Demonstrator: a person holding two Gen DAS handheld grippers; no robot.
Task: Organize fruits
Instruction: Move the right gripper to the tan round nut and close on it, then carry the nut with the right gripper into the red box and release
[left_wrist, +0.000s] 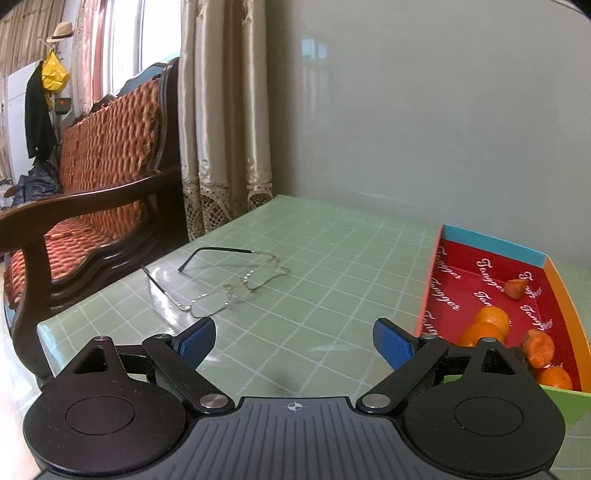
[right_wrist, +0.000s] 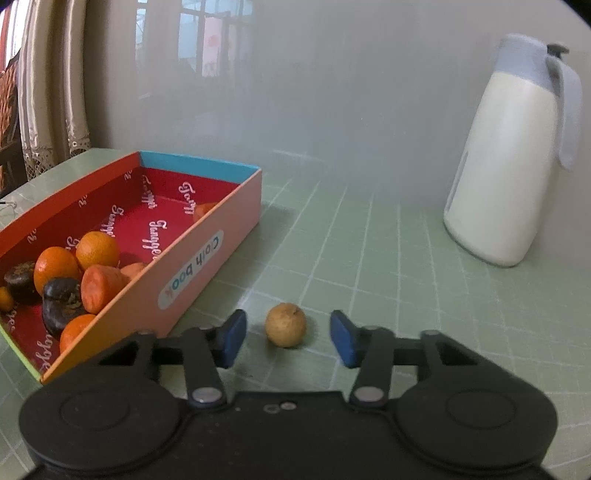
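A small tan round fruit (right_wrist: 286, 325) lies on the green gridded table (right_wrist: 388, 288), just right of a colourful box (right_wrist: 207, 266). My right gripper (right_wrist: 288, 334) straddles the fruit, its blue pads (right_wrist: 234, 332) a little apart from it on both sides. Inside the box are oranges (right_wrist: 96, 249), carrot pieces (right_wrist: 101, 286) and dark brown fruits (right_wrist: 61, 295). In the left wrist view the same box (left_wrist: 491, 240) sits at the right with oranges (left_wrist: 491, 319) and carrot pieces (left_wrist: 539, 347). My left gripper (left_wrist: 295, 343) hovers open over bare table, holding nothing.
A pair of thin-framed glasses (left_wrist: 221, 284) lies on the table ahead of the left gripper. A white jug with a grey lid (right_wrist: 506, 177) stands at the back right near the wall. A wooden chair with an orange cushion (left_wrist: 103, 177) and curtains (left_wrist: 221, 129) are beyond the table's left edge.
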